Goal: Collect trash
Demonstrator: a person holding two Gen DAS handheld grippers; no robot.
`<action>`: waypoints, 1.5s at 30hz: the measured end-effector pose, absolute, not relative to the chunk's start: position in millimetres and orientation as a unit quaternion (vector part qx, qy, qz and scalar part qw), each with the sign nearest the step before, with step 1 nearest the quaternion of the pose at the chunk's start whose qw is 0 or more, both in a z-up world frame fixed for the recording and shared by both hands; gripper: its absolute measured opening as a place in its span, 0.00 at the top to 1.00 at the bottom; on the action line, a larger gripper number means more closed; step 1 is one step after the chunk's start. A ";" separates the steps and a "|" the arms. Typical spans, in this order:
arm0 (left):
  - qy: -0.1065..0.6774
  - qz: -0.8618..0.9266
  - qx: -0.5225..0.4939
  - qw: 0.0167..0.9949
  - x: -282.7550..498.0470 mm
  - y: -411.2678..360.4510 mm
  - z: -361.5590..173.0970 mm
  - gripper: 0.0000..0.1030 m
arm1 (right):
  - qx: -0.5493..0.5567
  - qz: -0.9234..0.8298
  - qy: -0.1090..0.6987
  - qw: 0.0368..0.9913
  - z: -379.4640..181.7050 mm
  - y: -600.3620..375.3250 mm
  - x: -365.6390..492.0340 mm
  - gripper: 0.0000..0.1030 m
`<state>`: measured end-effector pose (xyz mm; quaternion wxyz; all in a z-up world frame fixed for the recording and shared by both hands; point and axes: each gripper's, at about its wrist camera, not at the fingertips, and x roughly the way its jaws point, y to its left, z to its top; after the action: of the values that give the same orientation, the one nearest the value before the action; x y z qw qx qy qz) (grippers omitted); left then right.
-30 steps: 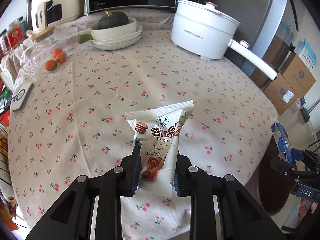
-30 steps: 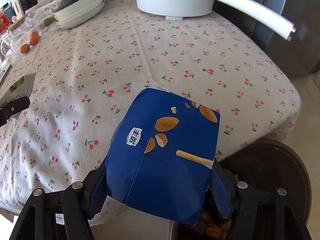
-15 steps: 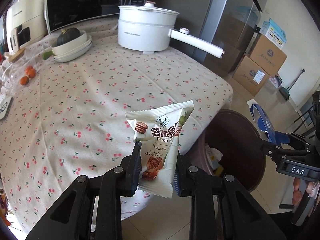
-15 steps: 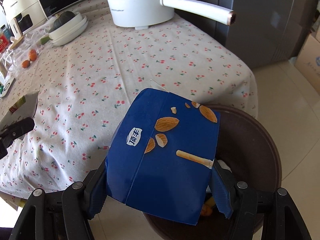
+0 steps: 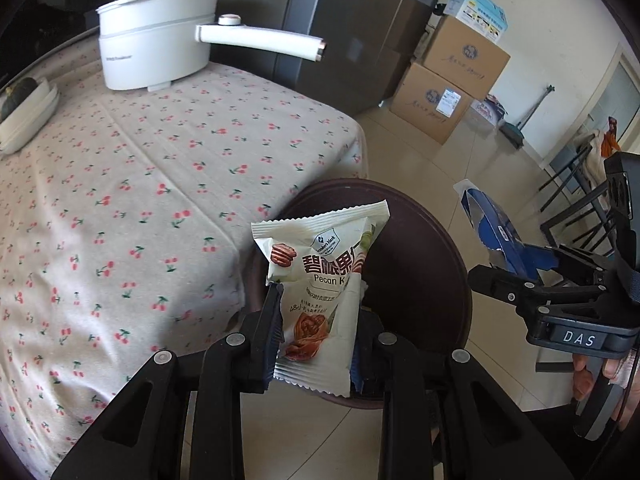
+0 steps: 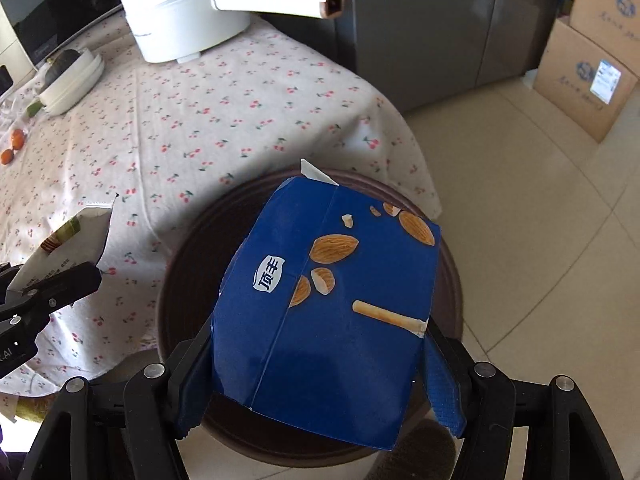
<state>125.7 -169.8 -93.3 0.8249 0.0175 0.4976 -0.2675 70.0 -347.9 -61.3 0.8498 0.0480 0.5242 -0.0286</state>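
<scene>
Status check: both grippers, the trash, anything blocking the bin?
Left gripper shut on pecan packet. Right gripper shut on blue box. Both above brown bin; nothing blocking.

The bin's (image 6: 176,264) mouth lies open beneath both held packets. The bench (image 5: 120,208) edge crowds its left rim, and tiled floor (image 6: 540,208) beyond its right rim is bare up to the cardboard boxes (image 6: 580,80).
</scene>
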 end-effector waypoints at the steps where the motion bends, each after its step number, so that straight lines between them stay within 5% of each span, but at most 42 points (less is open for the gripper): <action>1: 0.499 -0.272 0.021 0.822 125.9 -176.7 -96.7 0.71 | 0.047 -0.032 0.527 0.848 -63.3 -351.6 68.1 0.28; 4: 0.507 -0.284 0.027 0.813 127.2 -190.8 -105.8 0.66 | 0.046 -0.036 0.534 0.843 -67.5 -361.3 62.9 0.27; 9: 0.545 -0.252 0.009 0.800 136.5 -191.5 -118.5 0.10 | 0.052 -0.040 0.538 0.840 -69.2 -372.9 59.2 0.27; 12: 0.548 -0.234 0.008 0.803 139.3 -184.3 -118.9 0.00 | 0.055 -0.040 0.539 0.840 -69.0 -375.8 60.2 0.27; 29: 0.554 -0.173 0.009 0.815 137.2 -121.4 -113.6 0.00 | 0.070 -0.028 0.546 0.834 -73.2 -359.0 74.7 0.24; 33: 0.556 -0.168 0.007 0.814 134.1 -105.3 -111.8 0.00 | 0.091 -0.037 0.541 0.835 -75.0 -358.0 79.3 0.00; 45: 0.539 -0.155 -0.018 0.828 124.4 -58.3 -92.4 0.00 | 0.063 -0.068 0.526 0.845 -67.7 -347.4 84.2 0.00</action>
<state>124.4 -58.3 -92.4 0.8279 -0.0182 0.5388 -0.1550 84.2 -347.4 -67.7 0.8452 0.0630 0.5265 -0.0678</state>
